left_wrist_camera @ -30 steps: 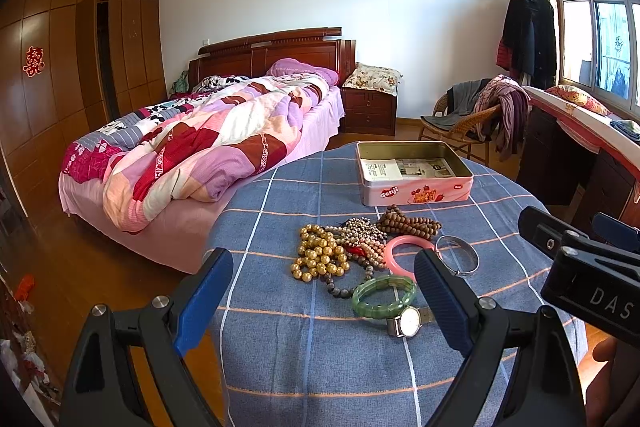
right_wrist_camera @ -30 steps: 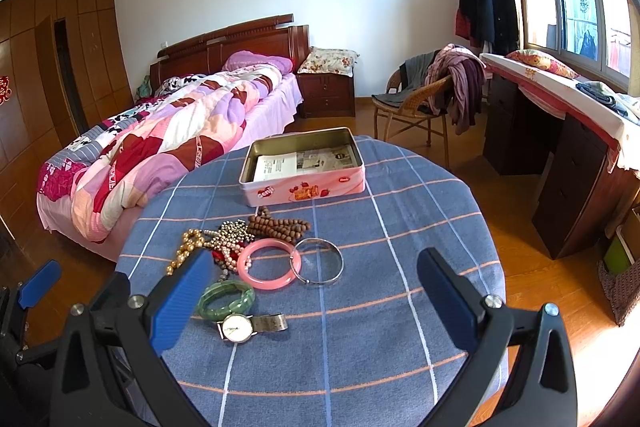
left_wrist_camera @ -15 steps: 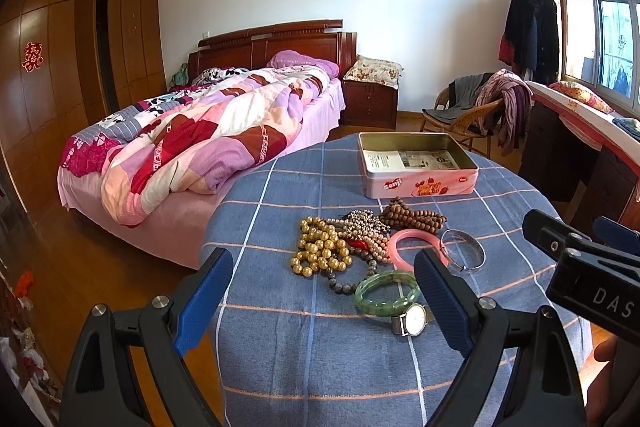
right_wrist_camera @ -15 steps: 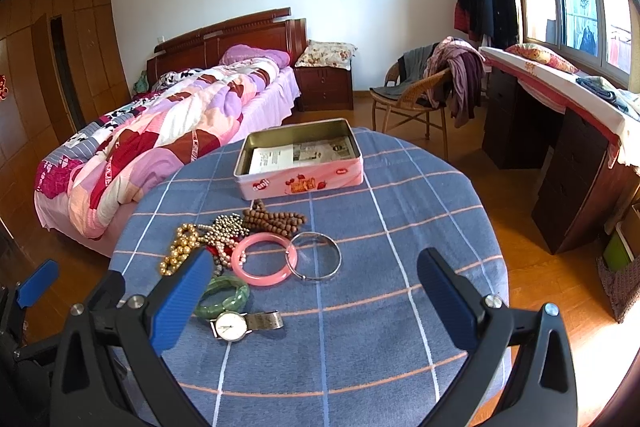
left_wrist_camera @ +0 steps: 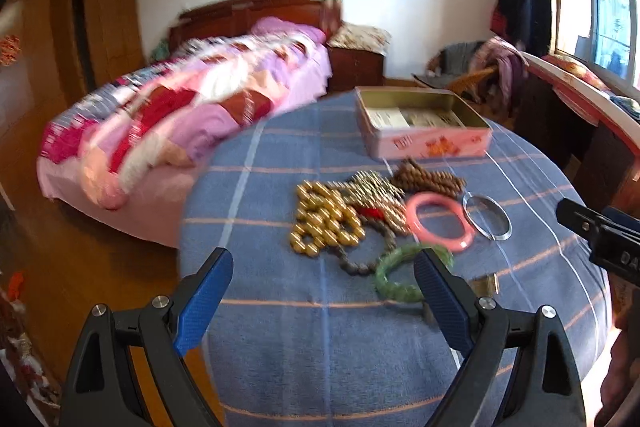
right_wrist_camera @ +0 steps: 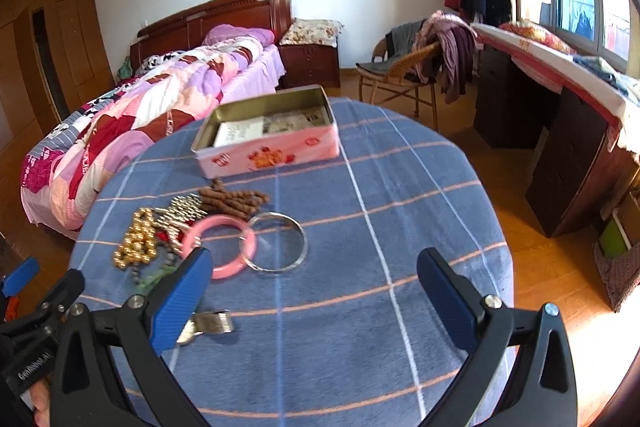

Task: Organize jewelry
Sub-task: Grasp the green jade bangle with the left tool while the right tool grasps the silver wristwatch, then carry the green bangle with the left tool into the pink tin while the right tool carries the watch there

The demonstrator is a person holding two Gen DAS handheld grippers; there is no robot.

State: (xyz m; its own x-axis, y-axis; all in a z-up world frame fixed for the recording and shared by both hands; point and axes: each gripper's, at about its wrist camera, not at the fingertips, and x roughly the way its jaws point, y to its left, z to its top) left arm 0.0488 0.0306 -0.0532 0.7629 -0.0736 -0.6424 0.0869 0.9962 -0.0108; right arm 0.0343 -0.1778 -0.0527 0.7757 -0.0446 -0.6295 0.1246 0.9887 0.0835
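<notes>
Jewelry (left_wrist_camera: pixel 372 223) heaped ahead of both spread, empty tongs, left (left_wrist_camera: pixel 324 303) and right (right_wrist_camera: pixel 316 301); tangled beads (left_wrist_camera: pixel 326 223) likely dragged along if snagged.

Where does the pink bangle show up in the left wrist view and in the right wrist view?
Left wrist view: the pink plastic bangle lies right of centre, between the gold bead pile and the thin silver bangle.
Right wrist view: left of centre, partly behind the gripper's left fingertip.
Shared landmark: the open pink tin box beyond it.
</notes>
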